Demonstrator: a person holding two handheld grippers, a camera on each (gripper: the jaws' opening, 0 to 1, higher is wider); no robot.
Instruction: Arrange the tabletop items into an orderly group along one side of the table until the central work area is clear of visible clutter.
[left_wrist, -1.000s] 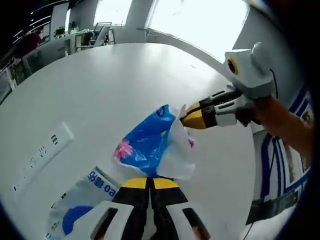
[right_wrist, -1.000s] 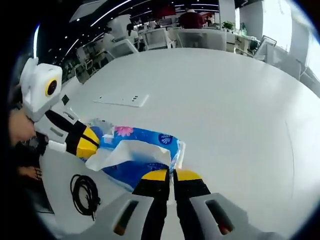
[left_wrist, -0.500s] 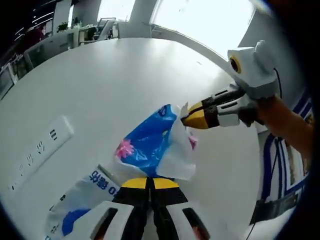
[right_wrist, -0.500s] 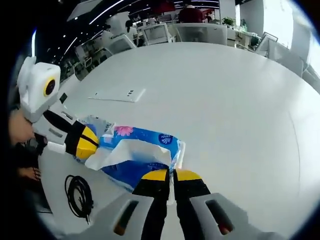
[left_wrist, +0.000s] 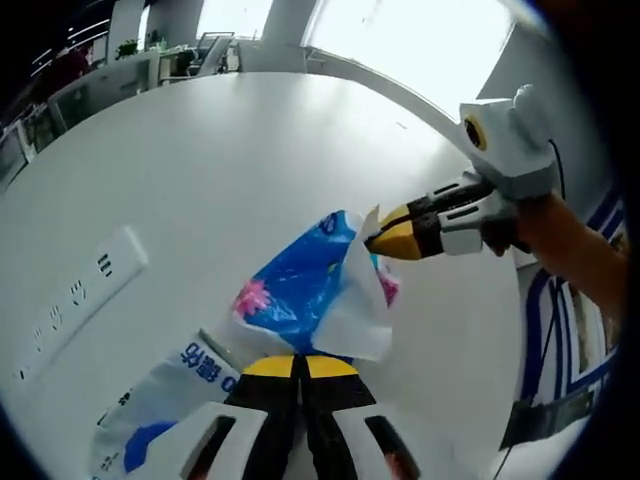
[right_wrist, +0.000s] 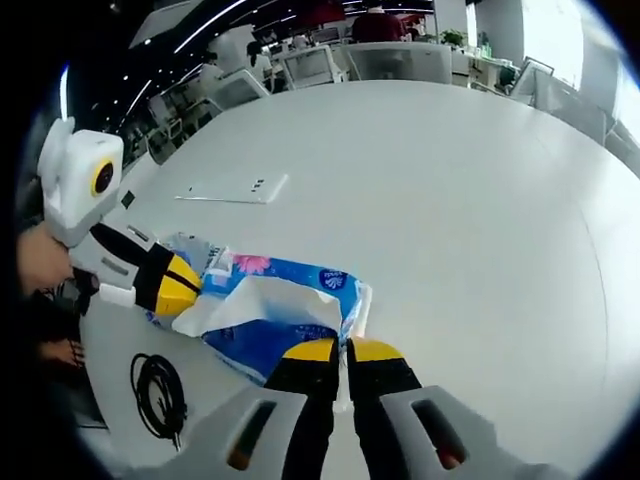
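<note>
Now, left to right:
Power strip (left_wrist: 70, 300): flat on the white table (left_wrist: 230, 170), well left of the left gripper (left_wrist: 304, 368).
Second pack (left_wrist: 165, 395): just left of that gripper, partly cut off.
Left gripper: jaws clenched on the blue tissue pack's (left_wrist: 295, 290) near edge.
Right gripper (left_wrist: 385, 238): clenched on its far end.
Cable (right_wrist: 160, 395): black coil left of right gripper, ends indistinct.

Black claw (left_wrist: 301, 362) arms with yellow tips, white housings
</note>
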